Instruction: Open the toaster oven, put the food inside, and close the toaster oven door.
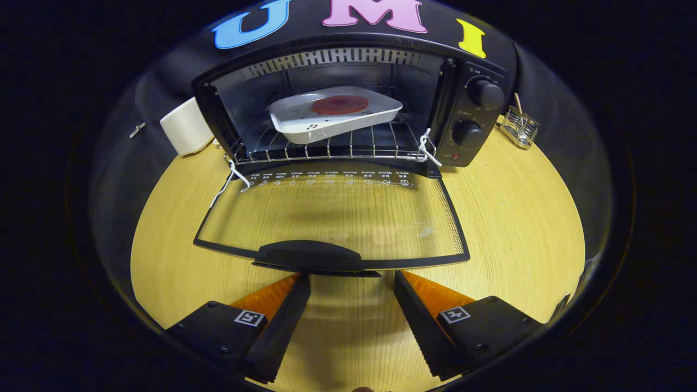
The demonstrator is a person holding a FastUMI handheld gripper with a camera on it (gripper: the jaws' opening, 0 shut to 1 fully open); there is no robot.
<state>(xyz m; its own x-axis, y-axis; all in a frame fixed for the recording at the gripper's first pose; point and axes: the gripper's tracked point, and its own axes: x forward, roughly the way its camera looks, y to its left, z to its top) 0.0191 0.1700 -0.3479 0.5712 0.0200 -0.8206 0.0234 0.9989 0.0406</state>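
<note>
A black toaster oven (348, 103) stands at the back of the wooden table. Its glass door (332, 212) lies folded down flat toward me, the black handle (310, 256) at its near edge. Inside, on the wire rack (326, 147), rests a white dish (335, 114) holding a round reddish-brown piece of food (340, 104). My gripper (351, 286) is open, nothing between its fingers. The fingertips sit just short of the door handle, one on each side of it.
Two black knobs (482, 111) sit on the oven's right panel. A cream-white cup (186, 129) stands left of the oven. A small wire holder (520, 128) with a stick stands at the right. Bare table (523, 218) lies to either side of the door.
</note>
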